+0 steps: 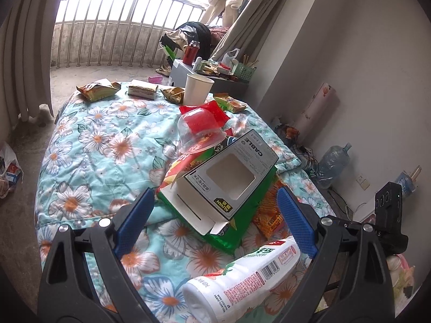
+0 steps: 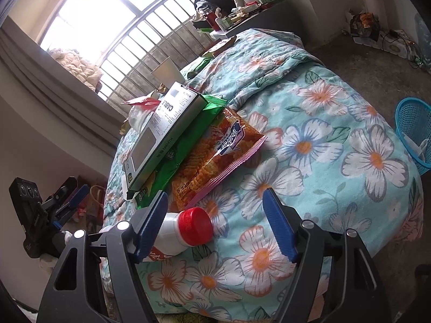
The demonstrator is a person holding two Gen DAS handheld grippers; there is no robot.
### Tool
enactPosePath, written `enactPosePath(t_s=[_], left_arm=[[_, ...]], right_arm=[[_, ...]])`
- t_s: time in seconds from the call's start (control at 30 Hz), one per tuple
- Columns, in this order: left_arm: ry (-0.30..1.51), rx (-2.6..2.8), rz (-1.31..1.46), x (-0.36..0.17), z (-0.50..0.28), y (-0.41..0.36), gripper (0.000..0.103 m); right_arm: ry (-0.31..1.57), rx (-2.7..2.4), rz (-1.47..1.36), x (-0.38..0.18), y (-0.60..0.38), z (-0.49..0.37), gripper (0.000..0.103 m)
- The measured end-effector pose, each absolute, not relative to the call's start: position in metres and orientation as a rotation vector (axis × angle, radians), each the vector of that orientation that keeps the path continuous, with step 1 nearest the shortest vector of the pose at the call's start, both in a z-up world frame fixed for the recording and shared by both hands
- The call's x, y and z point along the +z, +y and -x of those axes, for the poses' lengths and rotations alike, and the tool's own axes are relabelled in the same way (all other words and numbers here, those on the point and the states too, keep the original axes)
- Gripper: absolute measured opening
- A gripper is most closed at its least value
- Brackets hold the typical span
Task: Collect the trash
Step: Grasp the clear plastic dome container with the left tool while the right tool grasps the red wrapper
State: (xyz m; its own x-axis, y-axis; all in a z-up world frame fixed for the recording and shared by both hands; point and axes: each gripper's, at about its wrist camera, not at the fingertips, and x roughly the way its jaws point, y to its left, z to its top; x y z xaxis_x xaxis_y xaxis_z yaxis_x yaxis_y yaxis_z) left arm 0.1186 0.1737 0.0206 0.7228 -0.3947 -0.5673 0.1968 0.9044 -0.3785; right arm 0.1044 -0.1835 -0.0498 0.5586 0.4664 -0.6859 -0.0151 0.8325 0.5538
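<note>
A white plastic bottle (image 1: 242, 277) with a red cap (image 2: 195, 226) lies on its side on the flowered quilt (image 2: 323, 123). My right gripper (image 2: 215, 223) is open around its cap end. The left pad sits by the bottle's neck and the right pad stands well clear. My left gripper (image 1: 215, 215) is open above the quilt with nothing between its pads, and the bottle lies just below it. Ahead sits a grey cable box (image 1: 229, 177) on a green snack bag (image 2: 177, 161), over an orange snack bag (image 2: 215, 156).
A clear plastic bowl (image 1: 202, 132), red wrapper (image 1: 212, 110), paper cup (image 1: 198, 88) and several snack packets (image 1: 97, 88) lie farther along the bed. A blue mesh waste basket (image 2: 413, 132) stands on the floor right of the bed. A cluttered desk (image 1: 229, 72) stands beyond the bed.
</note>
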Motion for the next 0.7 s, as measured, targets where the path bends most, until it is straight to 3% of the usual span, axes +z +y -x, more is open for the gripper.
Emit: enactPosePath(t_s=[0.43, 0.7], left_arm=[[0.789, -0.374, 0.367, 0.038, -0.257, 0.169, 0.071], [0.804, -0.305, 0.478, 0.015, -0.283, 0.19, 0.071]], right_arm=[[0.954, 0.289, -0.525, -0.056, -0.194, -0.133, 0.069], [0.803, 0.461, -0.375, 0.006, -0.178, -0.184, 0.069]])
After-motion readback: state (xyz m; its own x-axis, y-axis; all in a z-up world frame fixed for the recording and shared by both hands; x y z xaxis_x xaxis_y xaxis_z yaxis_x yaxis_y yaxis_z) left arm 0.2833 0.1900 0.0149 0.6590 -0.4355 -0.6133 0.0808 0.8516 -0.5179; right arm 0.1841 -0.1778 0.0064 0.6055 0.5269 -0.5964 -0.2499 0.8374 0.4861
